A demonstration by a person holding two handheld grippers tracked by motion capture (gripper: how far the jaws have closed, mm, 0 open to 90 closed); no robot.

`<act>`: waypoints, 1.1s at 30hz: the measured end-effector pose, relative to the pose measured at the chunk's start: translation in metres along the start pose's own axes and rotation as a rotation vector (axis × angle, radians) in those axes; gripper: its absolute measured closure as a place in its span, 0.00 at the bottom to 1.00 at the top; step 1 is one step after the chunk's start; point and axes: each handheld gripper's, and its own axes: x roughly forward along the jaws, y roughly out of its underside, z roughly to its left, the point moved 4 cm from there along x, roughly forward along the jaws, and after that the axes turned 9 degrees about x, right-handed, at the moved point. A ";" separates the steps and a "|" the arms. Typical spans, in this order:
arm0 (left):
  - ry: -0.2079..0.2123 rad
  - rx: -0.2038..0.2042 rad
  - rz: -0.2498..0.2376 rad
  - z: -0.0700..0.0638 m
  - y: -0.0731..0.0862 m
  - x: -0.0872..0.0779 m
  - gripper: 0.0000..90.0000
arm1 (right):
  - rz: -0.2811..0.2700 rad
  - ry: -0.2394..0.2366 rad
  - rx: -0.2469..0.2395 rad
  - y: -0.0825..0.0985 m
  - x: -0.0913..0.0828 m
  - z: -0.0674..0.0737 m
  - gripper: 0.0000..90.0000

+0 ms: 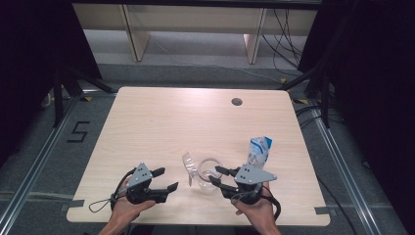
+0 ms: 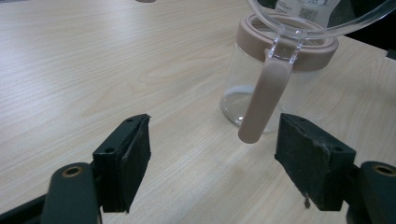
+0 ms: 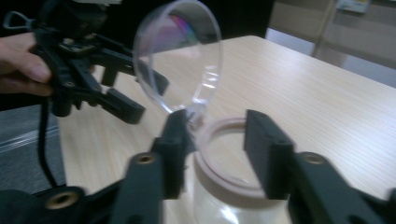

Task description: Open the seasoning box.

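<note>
1. Standing near the front-middle of the tabletop (image 1: 161,117): a clear glass jar (image 1: 209,180) w/ a pinkish-beige collar round its mouth; the mouth is open.
2. Jar's clear round lid (image 1: 188,166) is flipped up & back, hinged at the collar, tilted toward the left gripper's side; a beige tab (image 2: 265,100) hangs down the jar's outside from the hinge.
3. Right gripper (image 1: 218,176) is at the jar from the right, held in the person's right hand (image 1: 254,209). In the right gripper view its fingers (image 3: 264,151) sit partly apart over the jar's mouth, one by the hinge side of the collar, the other over the opening; they aren't pressing on the collar or lid. Whether the hinge-side finger touches the collar – can't tell, pic is blurred.
4. Left gripper (image 1: 165,179) is held in the left hand (image 1: 126,208), low over the tabletop, left of the jar & apart from it. Fingers (image 2: 122,161) are wide apart, nothing gripped; in the left gripper view the beige tab shows farther off between them, w/ no contact.
5. White-and-blue pouch (image 1: 259,151) stands upright behind-right of the jar, near it, apart from both grippers.
6. Small round hole (image 1: 237,102) is in the tabletop toward its far edge, well apart from everything else.
</note>
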 end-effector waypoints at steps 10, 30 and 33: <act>0.003 -0.003 0.004 -0.001 0.001 0.000 0.29 | -0.058 0.123 0.003 0.015 -0.029 -0.008 0.47; 0.012 -0.025 0.008 -0.003 0.004 0.003 0.27 | -0.091 0.431 0.222 0.046 -0.072 -0.051 0.24; 0.005 -0.022 0.015 -0.003 0.004 0.003 0.27 | -0.087 0.468 0.220 0.048 -0.075 -0.060 0.19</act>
